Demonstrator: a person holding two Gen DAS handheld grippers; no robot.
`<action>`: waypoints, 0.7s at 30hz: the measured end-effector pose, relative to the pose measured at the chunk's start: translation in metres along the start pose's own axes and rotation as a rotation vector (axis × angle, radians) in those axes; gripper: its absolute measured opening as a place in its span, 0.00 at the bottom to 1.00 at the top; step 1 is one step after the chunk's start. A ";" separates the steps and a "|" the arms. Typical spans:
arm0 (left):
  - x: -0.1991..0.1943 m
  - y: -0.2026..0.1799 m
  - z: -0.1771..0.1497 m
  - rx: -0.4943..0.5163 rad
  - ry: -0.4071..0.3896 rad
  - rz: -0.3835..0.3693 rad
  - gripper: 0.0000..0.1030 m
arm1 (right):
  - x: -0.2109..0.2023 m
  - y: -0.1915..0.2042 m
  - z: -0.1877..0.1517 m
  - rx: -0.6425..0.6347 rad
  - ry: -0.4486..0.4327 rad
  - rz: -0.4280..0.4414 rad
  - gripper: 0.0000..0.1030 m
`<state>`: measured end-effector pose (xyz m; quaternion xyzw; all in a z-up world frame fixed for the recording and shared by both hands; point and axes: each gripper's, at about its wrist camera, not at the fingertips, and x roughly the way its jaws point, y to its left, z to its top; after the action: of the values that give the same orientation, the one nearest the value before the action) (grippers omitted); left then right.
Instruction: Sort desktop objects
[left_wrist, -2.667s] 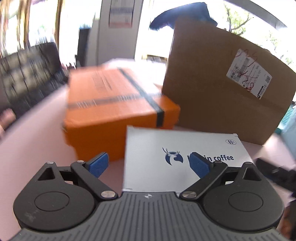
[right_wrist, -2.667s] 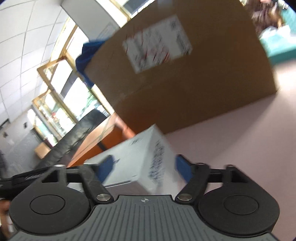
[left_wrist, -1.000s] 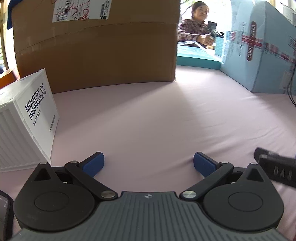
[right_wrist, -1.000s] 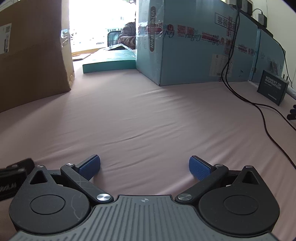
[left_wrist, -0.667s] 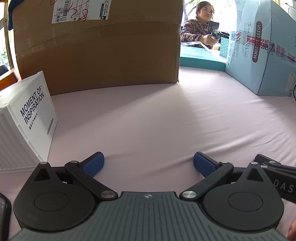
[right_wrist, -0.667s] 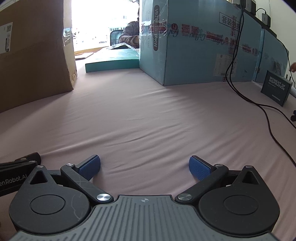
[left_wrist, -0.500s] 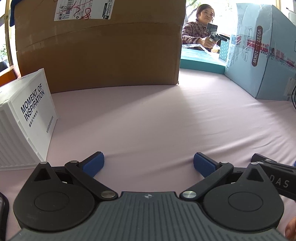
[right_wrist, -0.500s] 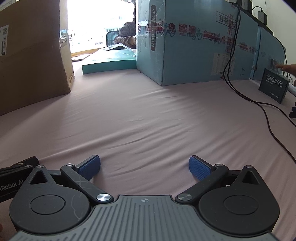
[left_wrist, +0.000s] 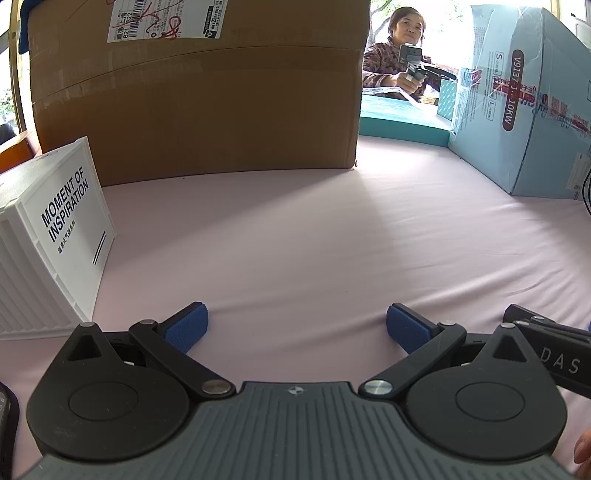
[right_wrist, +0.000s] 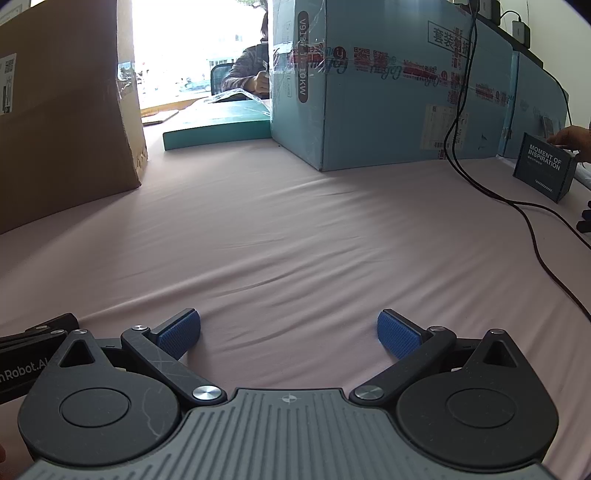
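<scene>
A white box (left_wrist: 55, 236) printed "MOMENT OF INSPIRATION" stands on the pink tablecloth (left_wrist: 295, 229) at the left of the left wrist view. My left gripper (left_wrist: 295, 326) is open just above the cloth, to the right of that box, with nothing between its blue pads. My right gripper (right_wrist: 288, 332) is also open and empty, low over the cloth (right_wrist: 295, 236). A dark box (right_wrist: 545, 168) with the same print sits far right, with a person's hand (right_wrist: 570, 138) touching it. Each gripper's black body shows at the edge of the other's view.
A big brown carton (left_wrist: 195, 85) stands behind the white box, and a tall light-blue carton (right_wrist: 388, 81) at the back right. A teal flat box (right_wrist: 218, 122) lies between them. A black cable (right_wrist: 517, 206) trails across the cloth on the right. A seated person (left_wrist: 399, 59) is beyond the table.
Earlier both grippers were around the white box beside an orange box. Now both sit low over bare cloth, open and empty. A hand has reached the dark box at far right.
</scene>
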<state>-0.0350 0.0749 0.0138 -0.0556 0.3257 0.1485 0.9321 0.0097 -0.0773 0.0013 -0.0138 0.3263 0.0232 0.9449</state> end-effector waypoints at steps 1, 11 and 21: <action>0.000 0.000 0.000 0.001 0.000 0.001 1.00 | 0.000 0.000 0.000 0.000 0.000 0.000 1.00; -0.001 -0.001 0.000 0.004 0.001 0.003 1.00 | 0.001 0.001 0.001 0.001 0.001 -0.002 1.00; 0.000 0.000 0.000 0.005 0.002 0.004 1.00 | 0.000 0.000 0.000 0.002 0.002 -0.010 1.00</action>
<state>-0.0354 0.0748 0.0141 -0.0527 0.3271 0.1494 0.9316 0.0098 -0.0770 0.0011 -0.0147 0.3273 0.0183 0.9446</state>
